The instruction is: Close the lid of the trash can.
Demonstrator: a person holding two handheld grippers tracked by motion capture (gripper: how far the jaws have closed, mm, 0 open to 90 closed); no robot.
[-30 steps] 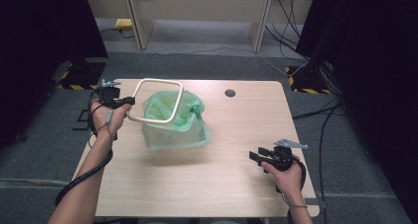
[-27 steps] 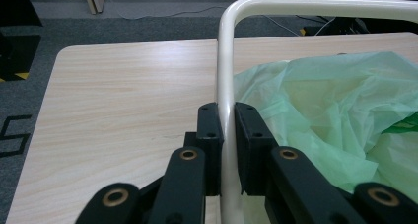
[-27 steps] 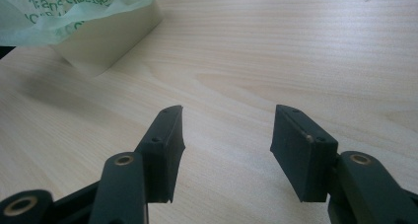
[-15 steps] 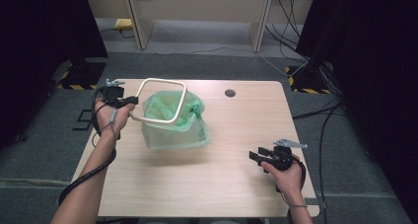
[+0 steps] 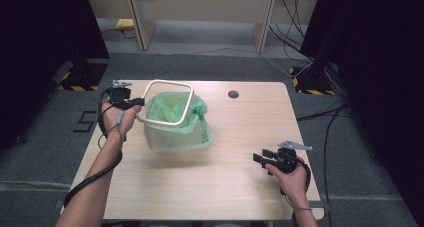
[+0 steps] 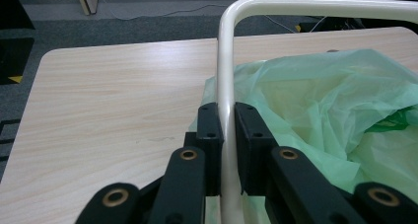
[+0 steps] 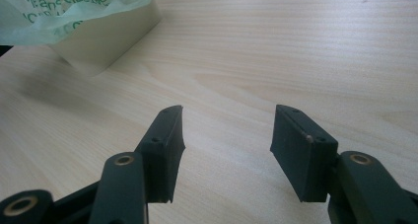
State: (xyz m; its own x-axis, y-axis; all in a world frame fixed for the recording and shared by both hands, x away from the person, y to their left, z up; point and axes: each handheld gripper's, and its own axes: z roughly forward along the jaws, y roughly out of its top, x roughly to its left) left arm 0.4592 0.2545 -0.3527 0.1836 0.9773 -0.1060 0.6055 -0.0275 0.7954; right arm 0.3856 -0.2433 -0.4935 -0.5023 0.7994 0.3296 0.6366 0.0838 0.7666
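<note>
Left tool point(image 6: 223, 135): clenched on the left side of the cream rectangular frame point(image 5: 165, 103), the tube pinched between its two black jaws; in the high view it point(image 5: 136, 103) is held at the surface's left edge.
Right tool point(image 7: 226, 150): released, jaws wide apart, nothing between them; in the high view it point(image 5: 260, 157) rests low over the right front of the surface, well apart from the bin.
Surface point(image 5: 240, 137): pale wood, otherwise bare apart from a small dark round grommet point(image 5: 233, 94) near the far edge.
Bin point(image 7: 106, 36): a small pale box standing left of the surface's middle, its lower wall seen in the right gripper view beneath the bag's overhang.
Bag point(image 5: 175, 122): green, thin plastic, lining the bin, its top folded over the rim and crumpled.
Frame: raised and tilted above the bag's mouth, its near side lower than its far side; whether it touches the plastic cannot be told.
Change: over the last second the frame has been kept in the same grip and shifted only slightly; the right tool has stayed put.
Meaning: the frame is judged to be mid-handling, either being lowered to clamp the bag or lifted free; it is not seated, so the bag is not yet secured.
</note>
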